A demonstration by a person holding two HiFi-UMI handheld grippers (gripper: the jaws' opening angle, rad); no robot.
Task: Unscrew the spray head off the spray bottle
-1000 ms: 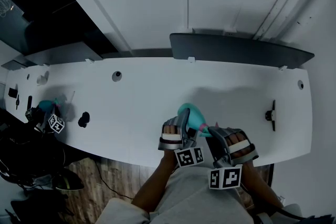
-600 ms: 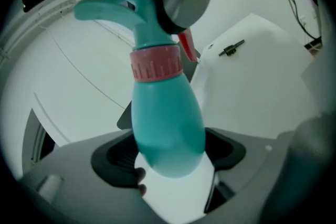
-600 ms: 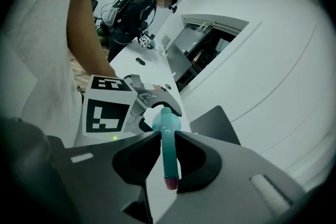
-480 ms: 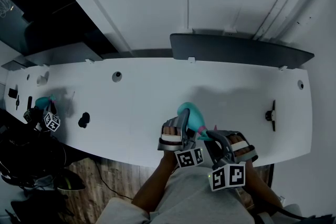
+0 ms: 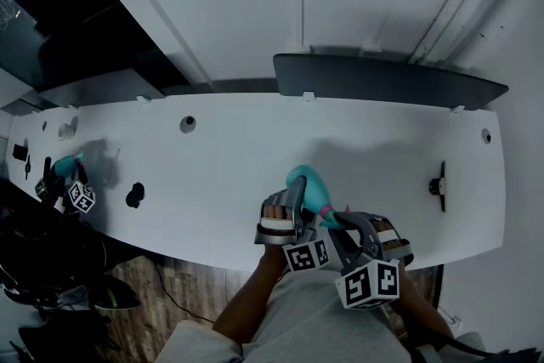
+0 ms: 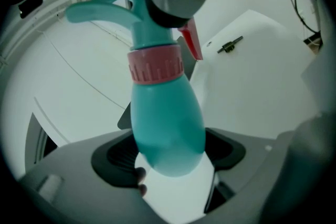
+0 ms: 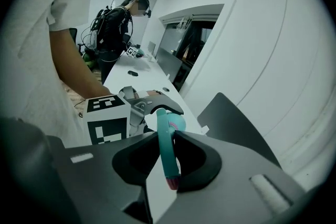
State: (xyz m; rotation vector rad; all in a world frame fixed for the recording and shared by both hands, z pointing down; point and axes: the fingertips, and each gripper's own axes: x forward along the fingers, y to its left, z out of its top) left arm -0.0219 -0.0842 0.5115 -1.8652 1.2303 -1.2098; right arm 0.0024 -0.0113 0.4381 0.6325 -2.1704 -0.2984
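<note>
Spray bottle point(image 5: 308, 185): held over the near edge of the table point(image 5: 212, 157) | my left gripper point(image 6: 168, 168): wide jaws hug its fat body | my right gripper point(image 7: 169, 160): jaws have just been closing, pinch the spray head point(image 7: 165, 136) | long way: runs from left jaws to right, head end by my right.

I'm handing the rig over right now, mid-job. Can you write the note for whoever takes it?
Left tongs: clamped on the body of the spray bottle, held over the table.
Right tongs: jaws have just been closing, now gripping the spray head.
Done: both grips set.
Pink collar still on the neck; head not off.
Left to do: unscrew the head until it lifts free.
</note>
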